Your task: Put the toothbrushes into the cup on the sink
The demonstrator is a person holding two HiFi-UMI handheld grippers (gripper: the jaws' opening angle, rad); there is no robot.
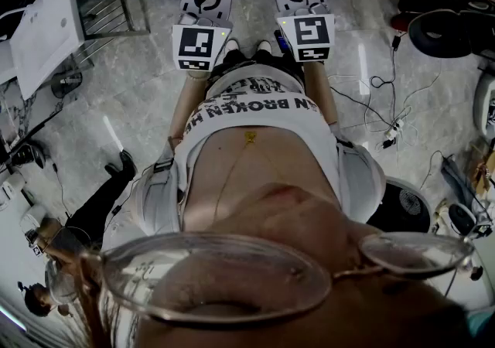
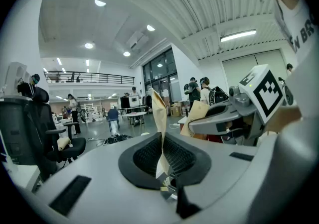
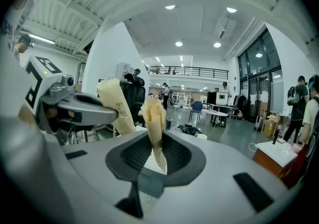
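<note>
Toothbrushes (image 3: pixel 153 118), paper-wrapped; chair (image 2: pixel 22 128), tables (image 3: pixel 215 113) beyond.

Two toothbrushes, each sealed in a tan paper sleeve, so I can't see the brushes themselves. The left toothbrush (image 2: pixel 160 118) stands upright, its lower end pinched in the left claw (image 2: pixel 162 143). The right toothbrush (image 3: pixel 155 118) is pinched the same way in the right claw (image 3: pixel 155 151), with the sleeve top crumpled. Both are in mid-air, side by side, near each other.
</note>
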